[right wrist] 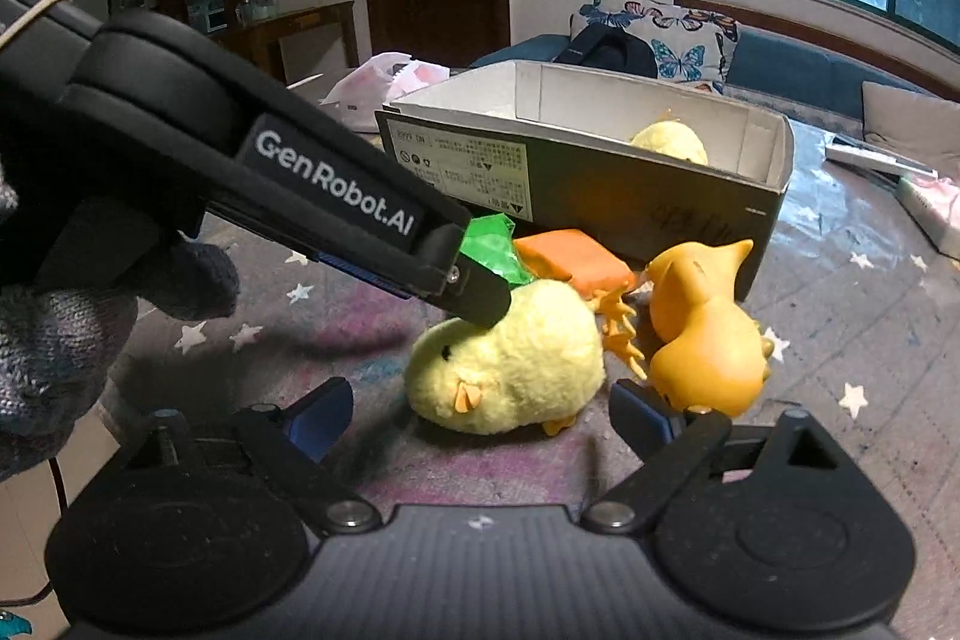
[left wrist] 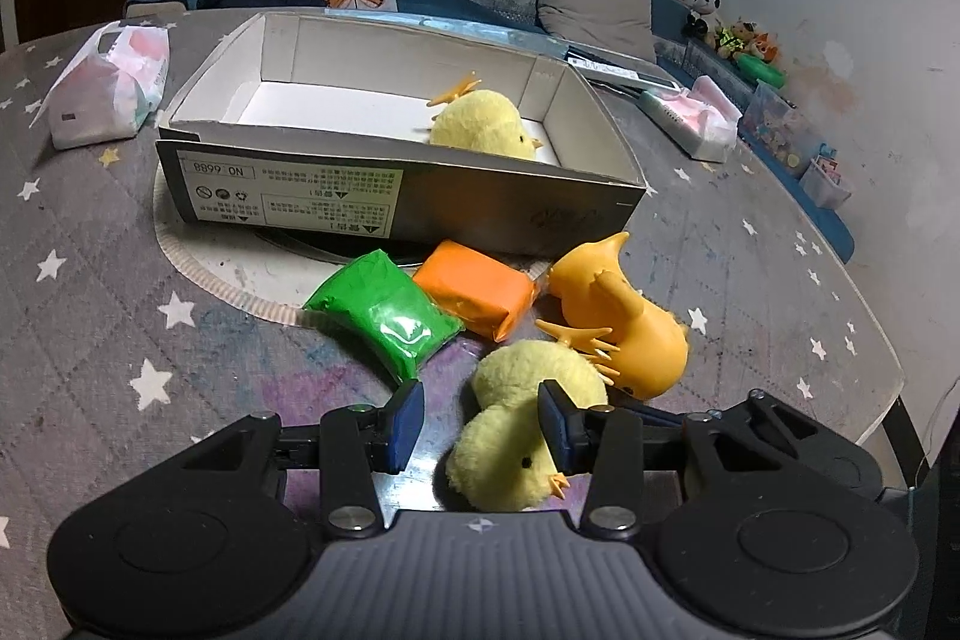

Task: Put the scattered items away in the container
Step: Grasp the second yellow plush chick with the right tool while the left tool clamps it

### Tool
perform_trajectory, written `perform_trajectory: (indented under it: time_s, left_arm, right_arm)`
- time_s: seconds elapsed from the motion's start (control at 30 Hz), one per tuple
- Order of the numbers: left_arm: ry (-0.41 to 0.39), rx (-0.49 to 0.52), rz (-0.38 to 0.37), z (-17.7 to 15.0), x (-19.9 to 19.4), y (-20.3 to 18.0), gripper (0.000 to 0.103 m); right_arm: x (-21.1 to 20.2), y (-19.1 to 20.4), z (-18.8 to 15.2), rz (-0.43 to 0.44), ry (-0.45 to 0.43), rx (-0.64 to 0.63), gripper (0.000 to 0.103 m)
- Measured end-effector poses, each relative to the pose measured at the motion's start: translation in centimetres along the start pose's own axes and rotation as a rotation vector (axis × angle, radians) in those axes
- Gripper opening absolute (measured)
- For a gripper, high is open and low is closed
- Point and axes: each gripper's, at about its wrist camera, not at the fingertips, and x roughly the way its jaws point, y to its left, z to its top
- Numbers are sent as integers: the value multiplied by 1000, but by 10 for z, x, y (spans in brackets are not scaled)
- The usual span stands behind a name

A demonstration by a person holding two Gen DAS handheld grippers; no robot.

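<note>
An open cardboard box (left wrist: 384, 202) (right wrist: 600, 196) holds one yellow plush chick (left wrist: 486, 124) (right wrist: 669, 142). In front of it lie a green packet (left wrist: 384, 316) (right wrist: 489, 250), an orange packet (left wrist: 474, 289) (right wrist: 573, 256), an orange rubber chick (left wrist: 624, 322) (right wrist: 702, 328) and a second yellow plush chick (left wrist: 516, 436) (right wrist: 510, 364). My left gripper (left wrist: 480, 427) is open over this chick, one finger (right wrist: 480, 295) touching its back. My right gripper (right wrist: 480, 421) is open, just short of the same chick.
The table (left wrist: 120, 280) has a grey star-patterned cover. A white plastic bag (left wrist: 108, 88) lies left of the box, a tissue pack (left wrist: 708, 124) at the right. A round mat (left wrist: 240, 274) sits under the box. The table edge (left wrist: 882, 394) is at the right.
</note>
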Motion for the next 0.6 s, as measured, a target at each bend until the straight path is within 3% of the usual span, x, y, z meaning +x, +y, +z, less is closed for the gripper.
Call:
perform_trajectory:
  time_s: [0.5,0.6]
  left_arm:
    - [68,-39,-92,-1,6,-1,45]
    - [66,-32,-85,0,7,-4,45]
  right_arm:
    - [5,-8,2,-10,7,19,69]
    - [3,-9,2,-7,6,12,68]
